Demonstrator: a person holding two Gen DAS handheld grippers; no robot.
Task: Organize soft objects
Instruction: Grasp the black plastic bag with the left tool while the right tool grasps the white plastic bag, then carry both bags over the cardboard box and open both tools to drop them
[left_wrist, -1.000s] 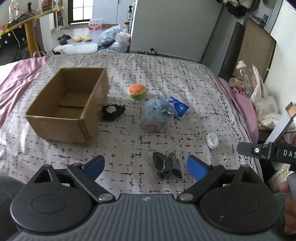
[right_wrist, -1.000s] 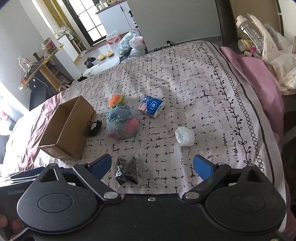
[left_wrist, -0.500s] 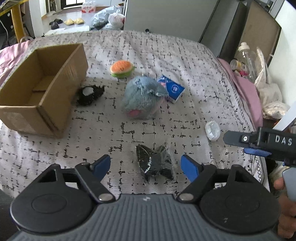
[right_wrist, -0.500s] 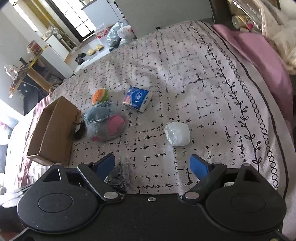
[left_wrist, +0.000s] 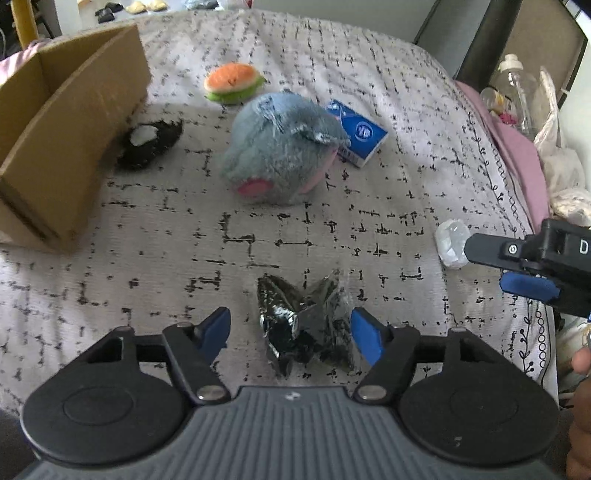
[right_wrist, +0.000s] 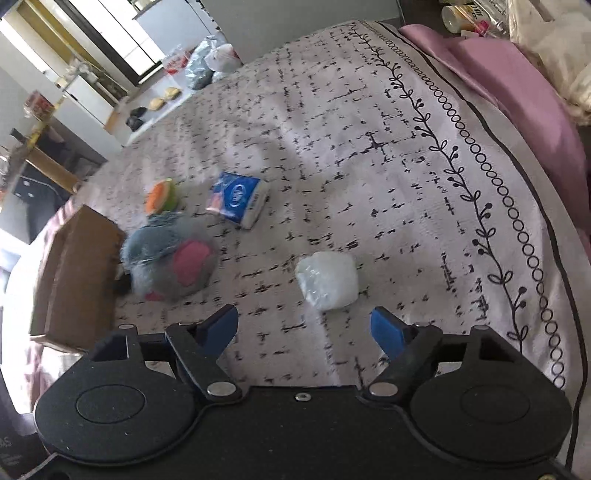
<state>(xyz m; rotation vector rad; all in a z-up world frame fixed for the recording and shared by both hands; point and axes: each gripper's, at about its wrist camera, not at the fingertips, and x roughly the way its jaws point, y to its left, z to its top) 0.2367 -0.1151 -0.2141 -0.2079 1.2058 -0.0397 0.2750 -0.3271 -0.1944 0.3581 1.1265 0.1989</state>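
Left claw is spread wide, blue pads either side of a black crinkly bag that lies on the bed near its front edge; pads don't look to be touching it. Right claw is also spread apart, w/ nothing between the pads, and a white plastic bundle sits just ahead of it, toward the bed's right side. In the left view the right claw shows at the right edge, its tip next to that same white bundle.

Mid-bed: a blue-grey plush toy w/ pink patches, and a blue tissue pack just behind it to the right, touching or nearly so; can't tell which. An orange & green plush lies farther back, apart from the rest. A black furry thing w/ a white patch lies right by the wall of an open cardboard box, which stands toward the bed's left edge. The bedspread is grey-white w/ black dashes, a vine border on the right, and pink sheet beyond it.
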